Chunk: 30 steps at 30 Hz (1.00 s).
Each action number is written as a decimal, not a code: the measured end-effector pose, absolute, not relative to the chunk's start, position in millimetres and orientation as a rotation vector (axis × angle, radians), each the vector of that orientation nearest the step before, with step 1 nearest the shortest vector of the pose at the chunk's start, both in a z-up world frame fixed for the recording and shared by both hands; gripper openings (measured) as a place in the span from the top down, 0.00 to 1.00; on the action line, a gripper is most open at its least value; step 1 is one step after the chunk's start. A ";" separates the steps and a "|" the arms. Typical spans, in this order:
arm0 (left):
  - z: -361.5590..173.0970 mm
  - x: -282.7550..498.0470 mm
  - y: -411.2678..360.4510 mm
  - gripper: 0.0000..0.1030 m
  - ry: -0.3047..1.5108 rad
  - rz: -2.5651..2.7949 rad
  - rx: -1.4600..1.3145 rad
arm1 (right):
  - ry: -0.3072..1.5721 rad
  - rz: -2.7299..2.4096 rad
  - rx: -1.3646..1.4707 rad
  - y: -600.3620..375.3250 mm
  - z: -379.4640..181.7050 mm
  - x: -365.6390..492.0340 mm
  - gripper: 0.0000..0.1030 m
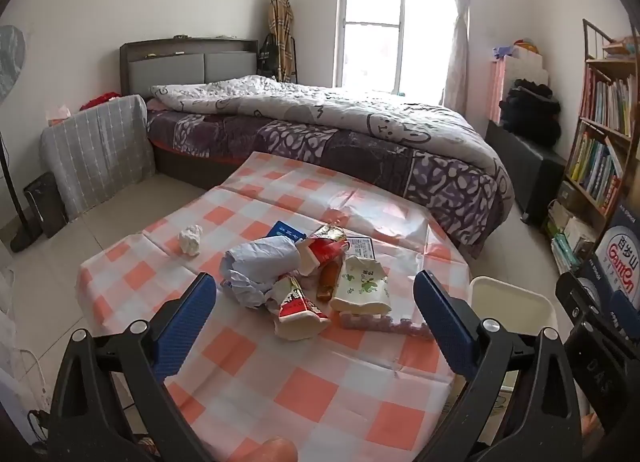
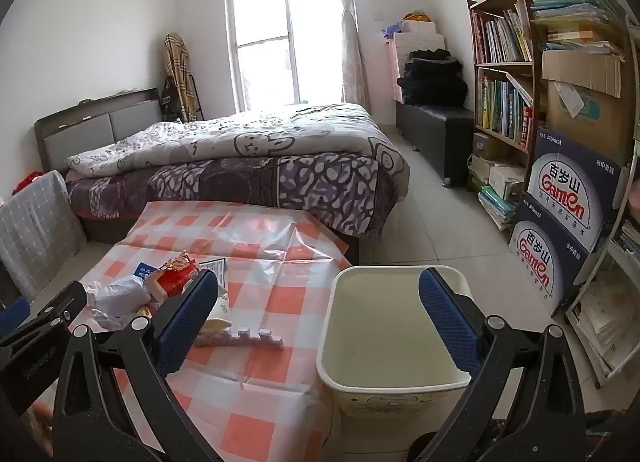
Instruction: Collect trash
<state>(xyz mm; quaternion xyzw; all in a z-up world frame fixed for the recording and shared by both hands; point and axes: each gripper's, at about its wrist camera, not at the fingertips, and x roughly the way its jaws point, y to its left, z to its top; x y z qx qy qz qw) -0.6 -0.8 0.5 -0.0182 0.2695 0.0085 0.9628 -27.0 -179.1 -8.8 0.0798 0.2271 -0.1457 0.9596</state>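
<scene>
Here, two claws, left claw (image 1: 314, 304) and right claw (image 2: 318, 312), both gape apart, holding nothing. One bin (image 2: 360, 376) stands beside the worktop (image 2: 264, 382). Behind the bin, two boxes (image 2: 568, 221) read "Ganten".

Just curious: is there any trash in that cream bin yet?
No, the cream bin beside the table shows only its bare inside.

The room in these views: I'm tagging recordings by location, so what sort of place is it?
Most likely a home bedroom: a made-up bed with a grey cartoon-print quilt, a wooden bookshelf crammed with books, and a small table under an orange-and-white checked cloth.
</scene>
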 end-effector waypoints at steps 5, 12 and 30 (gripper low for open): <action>0.7 -1.5 -2.1 0.07 0.545 0.017 -0.044 | 0.459 -0.290 0.151 -182.3 -8.6 -26.8 0.07; 3.0 2.8 4.8 0.07 0.549 0.021 -0.054 | 0.451 -0.298 0.145 -174.4 -6.8 -27.8 0.07; 1.1 3.1 5.4 0.07 0.555 0.024 -0.049 | 0.467 -0.300 0.154 -175.4 -13.1 -23.6 0.07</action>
